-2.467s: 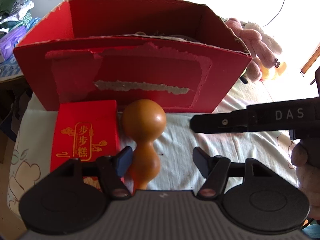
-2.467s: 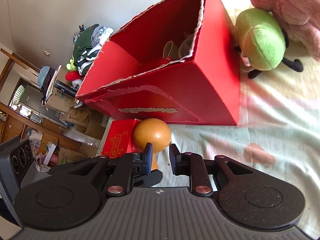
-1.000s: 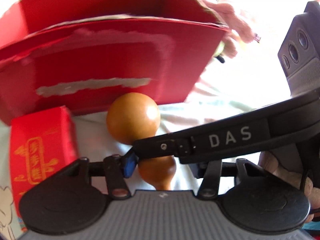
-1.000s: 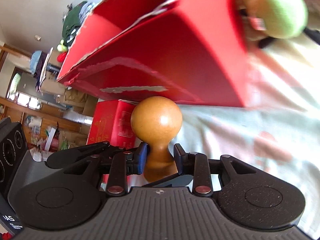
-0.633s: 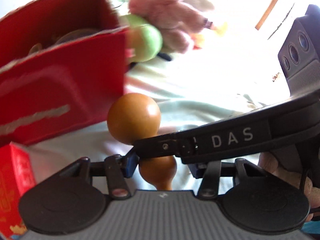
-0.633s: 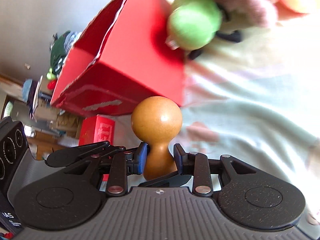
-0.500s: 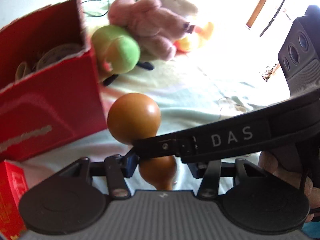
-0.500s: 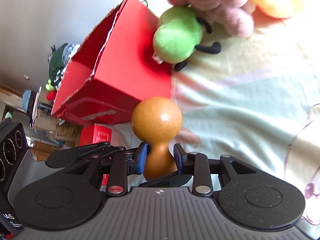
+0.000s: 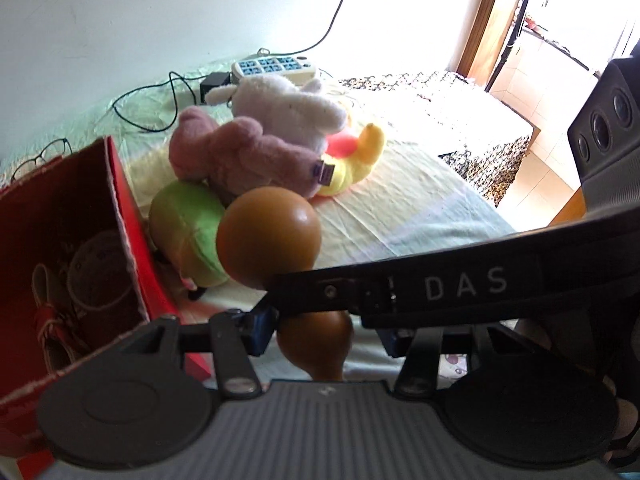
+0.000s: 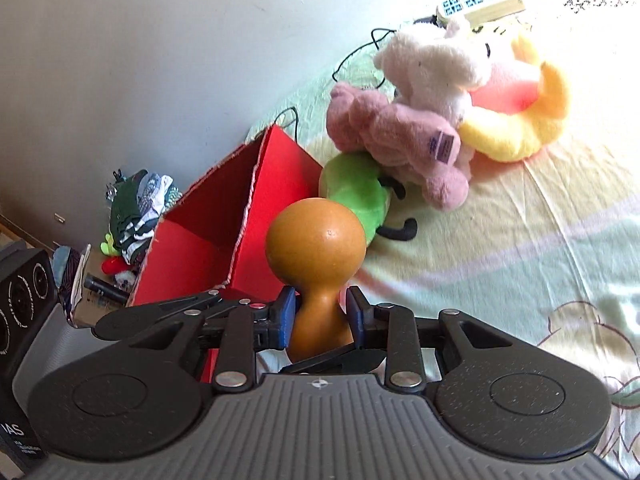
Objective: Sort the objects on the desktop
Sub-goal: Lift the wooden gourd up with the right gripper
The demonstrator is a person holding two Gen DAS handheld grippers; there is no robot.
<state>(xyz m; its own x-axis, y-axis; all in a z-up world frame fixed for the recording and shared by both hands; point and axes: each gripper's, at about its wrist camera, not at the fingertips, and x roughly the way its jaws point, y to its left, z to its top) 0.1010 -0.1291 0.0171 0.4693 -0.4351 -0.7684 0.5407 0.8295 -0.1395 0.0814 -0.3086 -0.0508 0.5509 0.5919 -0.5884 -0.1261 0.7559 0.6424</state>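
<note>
1. The gourd [image 10: 316, 254] was up off the bedsheet [image 10: 520, 248], long axis running straight away from my grippers: fat bulb pointing forward and a bit down, smaller bulb back near the camera. In the right wrist view it sat dead centre, in front of the green plush [image 10: 356, 196].

2. Left side of both views: the red cardboard box [image 9: 80, 240], top open, torn white edges. Inside I could make out a pale round thing with a printed face and something tied with red-and-white cord [image 9: 48, 316], too dim to say more. The gourd was outside the box, just right of its corner.

3. Past it, the plush pile on the sheet: pink one [image 9: 240, 152] on top of the green one, white one [image 9: 288, 112] behind, yellow one [image 9: 356, 160] to the right. A power strip [image 9: 276, 66] and cables further back.

4. My left gripper [image 9: 324, 328]: blue left pad against the small bulb; the right pad was hidden behind the other gripper's finger, so I honestly couldn't tell if it was clamped.

5. My right gripper [image 10: 318, 314]: jaws had just squeezed in a little further, both blue pads pressed on the gourd's narrow waist, holding it.
</note>
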